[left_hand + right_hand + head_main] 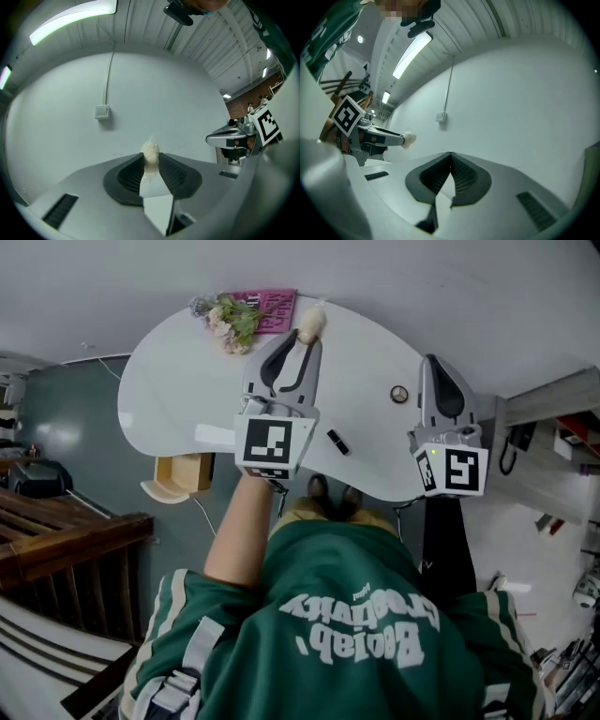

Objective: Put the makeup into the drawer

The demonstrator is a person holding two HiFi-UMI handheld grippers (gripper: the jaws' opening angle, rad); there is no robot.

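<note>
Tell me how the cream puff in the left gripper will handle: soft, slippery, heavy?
The cream puff looks soft: it bulges rounded past the left gripper's pads, so it probably squashes and springs back. Pinched at one end only, it shows no sag, so likely light. What looks like clear film around it could make it slip.

Green tee [319,568] — wht print, stripes
</note>
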